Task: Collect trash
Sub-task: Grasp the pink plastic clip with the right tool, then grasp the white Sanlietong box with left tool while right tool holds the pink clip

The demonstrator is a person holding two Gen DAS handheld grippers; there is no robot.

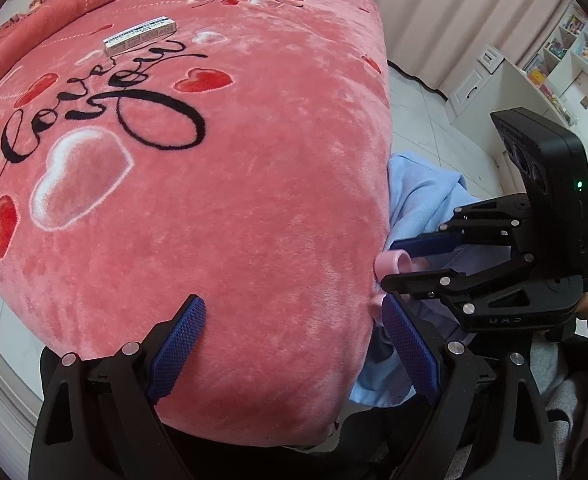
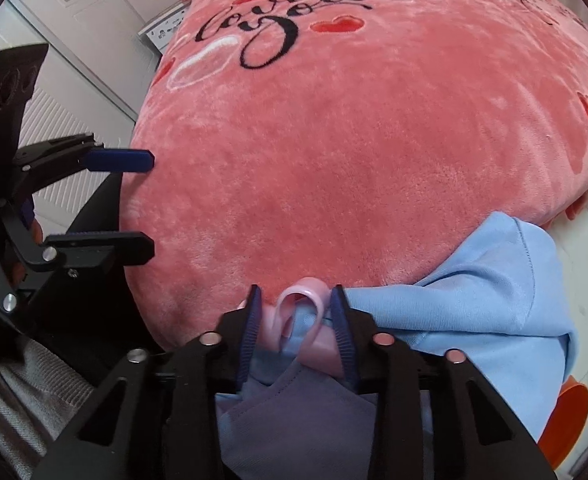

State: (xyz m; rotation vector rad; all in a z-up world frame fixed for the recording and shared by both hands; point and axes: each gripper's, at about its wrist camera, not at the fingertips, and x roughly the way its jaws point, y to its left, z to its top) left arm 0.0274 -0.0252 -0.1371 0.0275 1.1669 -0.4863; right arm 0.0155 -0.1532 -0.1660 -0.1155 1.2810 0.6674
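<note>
Pink looped plastic scrap (image 2: 304,312) sits pinched between the right gripper (image 2: 298,300) fingers; lift straight, clear of the blue cloth (image 2: 474,288). Left gripper (image 1: 289,320) fingers spread, empty.

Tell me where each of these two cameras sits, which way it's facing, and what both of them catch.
Left wrist view: sits on the left tongs, tilted down across the pink bedspread; its own open fingers frame the bottom, and the right tongs enter from the right.
Right wrist view: sits on the right tongs, facing down at the bed's near edge; its fingers flank a pink curled strip on blue cloth, and the left tongs show at left.
Shared: bedspread, small box, pink strip, blue cloth.
</note>
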